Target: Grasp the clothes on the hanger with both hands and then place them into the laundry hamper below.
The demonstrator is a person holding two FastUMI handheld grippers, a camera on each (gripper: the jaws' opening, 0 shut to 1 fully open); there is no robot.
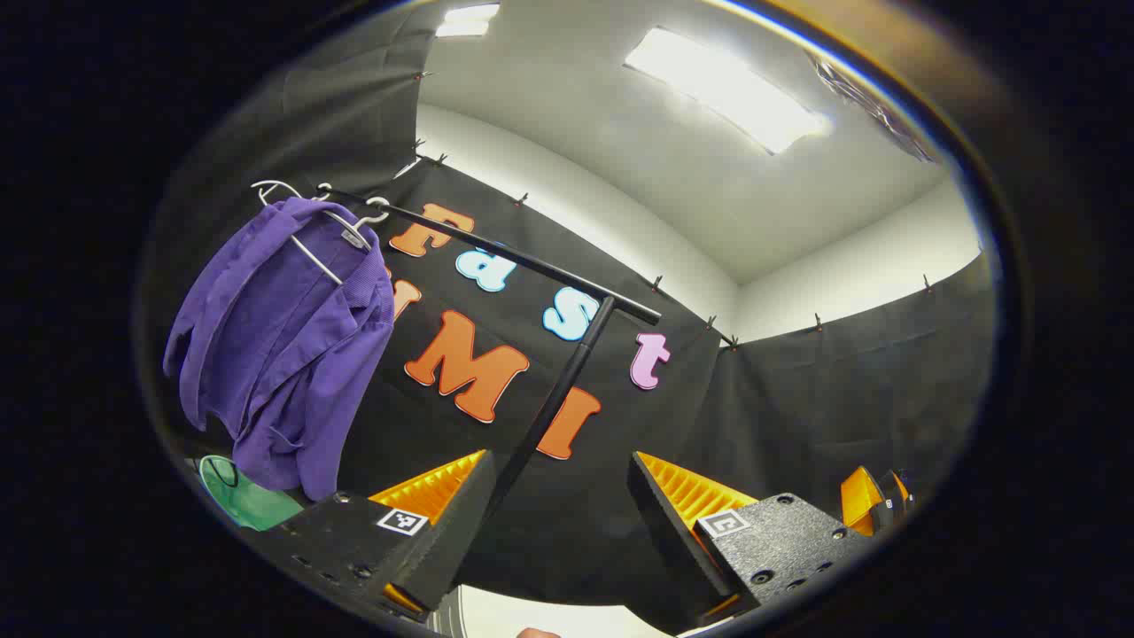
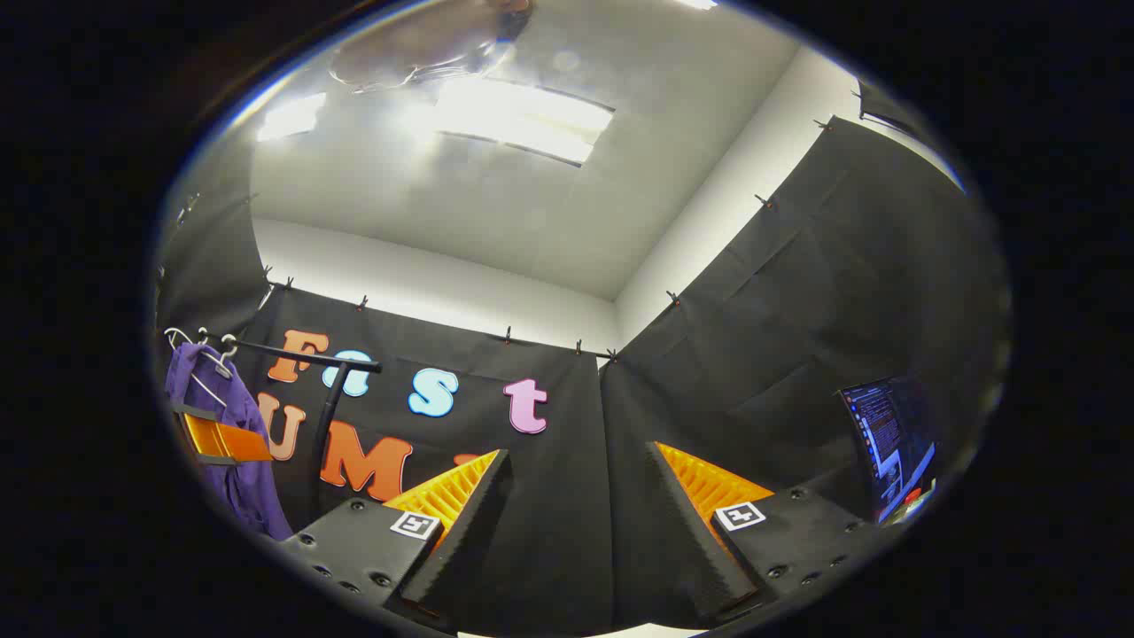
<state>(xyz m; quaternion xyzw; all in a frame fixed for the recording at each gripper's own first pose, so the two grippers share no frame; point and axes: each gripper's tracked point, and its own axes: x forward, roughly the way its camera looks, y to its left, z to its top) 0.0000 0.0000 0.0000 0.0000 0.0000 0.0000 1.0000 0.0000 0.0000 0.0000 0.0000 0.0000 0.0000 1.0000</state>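
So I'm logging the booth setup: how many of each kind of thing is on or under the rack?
Purple shirt: 1
Wire hangers: 2
Black rack: 1
Green hamper: 1
Total: 5

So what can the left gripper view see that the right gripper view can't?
Left gripper view: a green hamper below the purple shirt. Right gripper view: a lit screen at the far right. Both: the shirt on its hanger, hung from the black rail, plus each view's own open fingers, the left gripper and the right gripper.
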